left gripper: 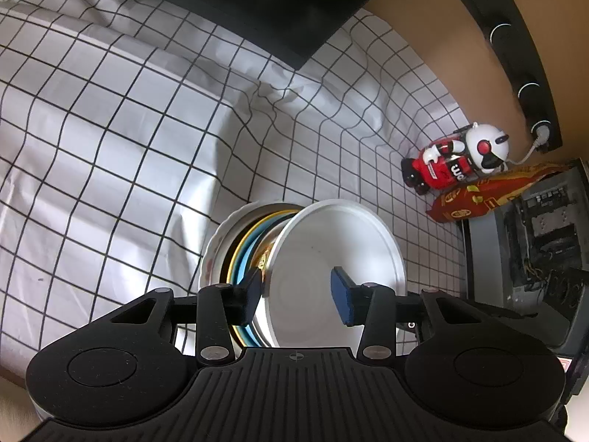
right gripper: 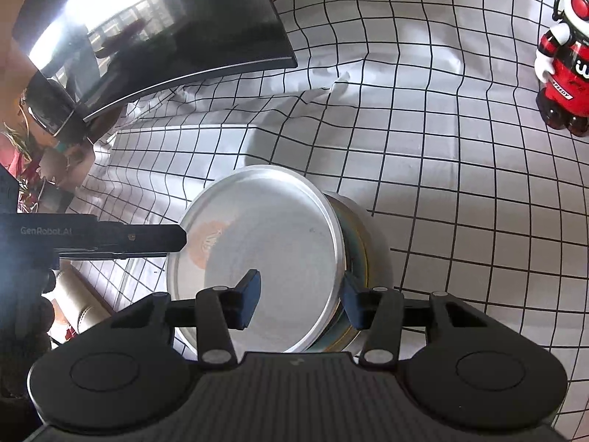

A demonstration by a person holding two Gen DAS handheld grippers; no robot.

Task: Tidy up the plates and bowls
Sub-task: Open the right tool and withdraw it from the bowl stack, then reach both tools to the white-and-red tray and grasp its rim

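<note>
A silver metal plate (left gripper: pixel 331 258) (right gripper: pixel 257 243) lies tilted on top of a stack of dishes (left gripper: pixel 239 254) (right gripper: pixel 355 243). The stack holds a white flowered bowl (left gripper: pixel 215 254) with yellow and blue plates nested in it. My right gripper (right gripper: pixel 302 296) straddles the silver plate's right rim, one pad on the inside and one under the edge, and is shut on it. My left gripper (left gripper: pixel 298 293) straddles the opposite rim. Its left pad touches the rim and its right pad hovers clear above the plate's inside. One of its fingers (right gripper: pixel 158 238) reaches that edge in the right wrist view.
The dishes sit on a rumpled checked white cloth (left gripper: pixel 110 147) (right gripper: pixel 441 147). A dark monitor (left gripper: pixel 257 7) (right gripper: pixel 165 37) stands behind. A red and white toy robot (left gripper: pixel 456 158) (right gripper: pixel 563 55), a red snack packet (left gripper: pixel 486 195) and an open computer case (left gripper: pixel 533 239) lie to the right.
</note>
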